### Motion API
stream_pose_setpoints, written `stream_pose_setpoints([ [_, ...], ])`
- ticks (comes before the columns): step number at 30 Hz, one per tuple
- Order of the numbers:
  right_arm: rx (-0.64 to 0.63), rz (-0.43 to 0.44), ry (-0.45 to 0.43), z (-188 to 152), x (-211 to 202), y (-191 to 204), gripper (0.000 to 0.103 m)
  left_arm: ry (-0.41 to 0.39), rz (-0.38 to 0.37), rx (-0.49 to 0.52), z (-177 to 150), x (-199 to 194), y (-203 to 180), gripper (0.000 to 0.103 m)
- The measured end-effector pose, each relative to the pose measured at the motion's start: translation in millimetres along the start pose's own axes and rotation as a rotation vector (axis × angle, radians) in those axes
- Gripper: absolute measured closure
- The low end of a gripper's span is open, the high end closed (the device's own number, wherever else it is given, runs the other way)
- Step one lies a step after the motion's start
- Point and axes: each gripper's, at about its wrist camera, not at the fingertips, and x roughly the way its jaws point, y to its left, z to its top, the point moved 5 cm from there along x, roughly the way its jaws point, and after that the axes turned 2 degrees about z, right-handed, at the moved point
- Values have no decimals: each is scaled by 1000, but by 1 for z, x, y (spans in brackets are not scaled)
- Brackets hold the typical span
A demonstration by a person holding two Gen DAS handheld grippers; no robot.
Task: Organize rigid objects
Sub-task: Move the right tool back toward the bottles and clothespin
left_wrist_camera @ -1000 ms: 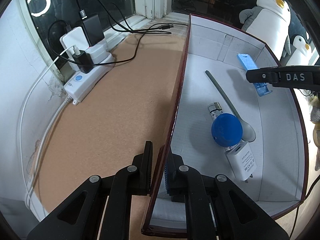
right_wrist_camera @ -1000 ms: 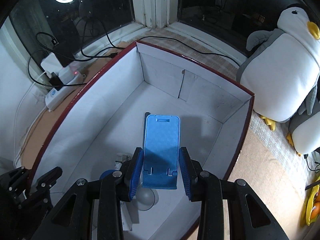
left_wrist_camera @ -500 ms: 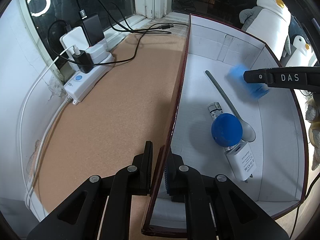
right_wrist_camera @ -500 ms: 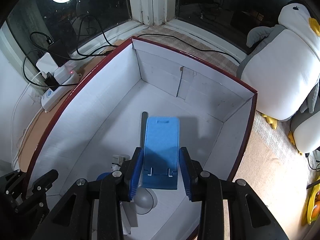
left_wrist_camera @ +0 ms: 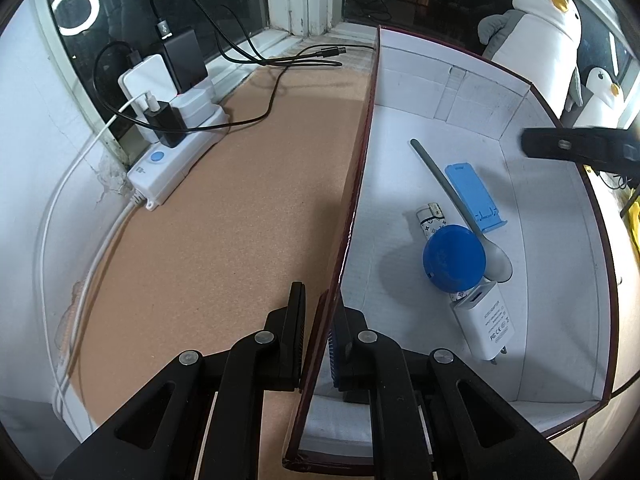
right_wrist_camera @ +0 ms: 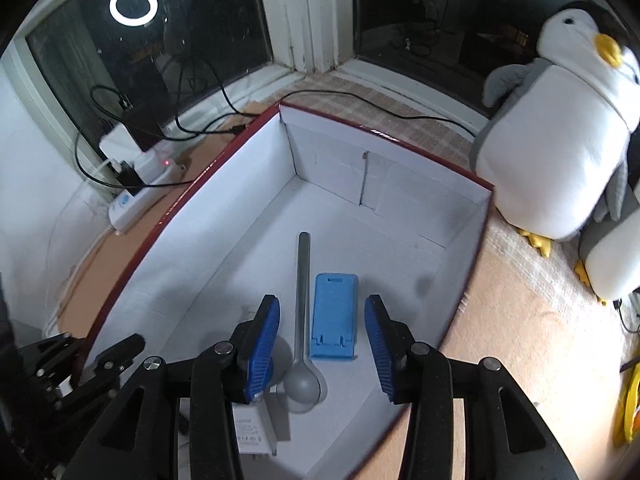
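Observation:
A white box with a dark red rim [left_wrist_camera: 362, 136] [right_wrist_camera: 224, 160] sits on the cork table. My left gripper [left_wrist_camera: 318, 334] is shut on its near left wall. Inside lie a blue phone stand [left_wrist_camera: 474, 192] [right_wrist_camera: 334, 316], a grey spoon [left_wrist_camera: 448, 184] [right_wrist_camera: 302, 308], a blue round lid [left_wrist_camera: 454, 258], a patterned lighter [left_wrist_camera: 430, 220] and a white charger [left_wrist_camera: 486, 326] [right_wrist_camera: 252, 428]. My right gripper [right_wrist_camera: 322, 344] is open and empty above the phone stand, and one finger of it shows in the left wrist view [left_wrist_camera: 576, 148].
A white power strip [left_wrist_camera: 176, 152] [right_wrist_camera: 132, 200] with plugs and black cables lies at the window to the left. Plush penguins [left_wrist_camera: 548, 28] [right_wrist_camera: 552, 144] stand to the right of the box. Bare cork surface [left_wrist_camera: 224, 216] stretches left of the box.
My right gripper opened and let go of the blue phone stand, which now lies on the box floor beside the spoon. The gripper rose and drew back. The left gripper has not moved.

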Motion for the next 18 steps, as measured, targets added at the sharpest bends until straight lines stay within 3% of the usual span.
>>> stream_pose_setpoints([
  [5,63,39,-40,-22,-30,-21,62,5,0,2,2,1,0,94],
  [18,254,42,-155,-81,-108,-93,61,12,8,10,3,2,0,94],
])
